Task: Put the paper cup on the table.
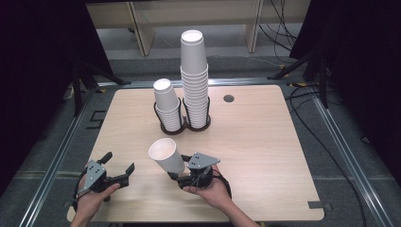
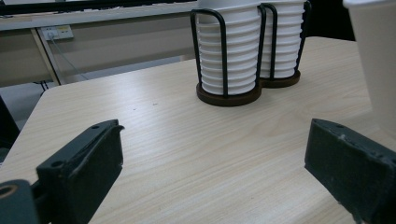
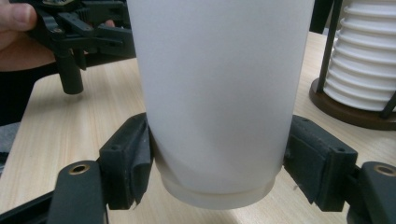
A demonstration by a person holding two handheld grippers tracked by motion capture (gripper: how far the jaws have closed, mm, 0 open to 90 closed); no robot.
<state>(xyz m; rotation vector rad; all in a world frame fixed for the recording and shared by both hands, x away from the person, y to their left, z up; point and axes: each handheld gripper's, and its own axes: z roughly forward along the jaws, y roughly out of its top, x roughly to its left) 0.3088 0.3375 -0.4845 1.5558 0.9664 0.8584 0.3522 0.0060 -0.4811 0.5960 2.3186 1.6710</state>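
Two grippers are over the near part of the table (image 1: 265, 156), each held in a hand. The right gripper (image 1: 176, 176) has its jaws clamped on a single white paper cup (image 1: 166, 156), gripping it low on the wall just above the base; in the right gripper view both pads press against the cup's sides (image 3: 219, 93). The cup is tilted, its open mouth leaning up and toward the table's left side, and it sits above the near-centre of the table, well short of the holder. The left gripper (image 1: 118, 163) is near the near-left corner, jaws spread wide with nothing between them; in the left gripper view bare tabletop lies between the two jaws (image 2: 212, 154).

A black wire double holder (image 1: 182, 124) stands toward the far edge, left of centre. Its left ring carries a short stack of cups (image 1: 167, 104), its right ring a tall stack of cups (image 1: 194, 75); the two stacks stand just beside each other. A small dark round grommet (image 1: 229, 98) sits in the tabletop to the right of the holder, near the far edge.
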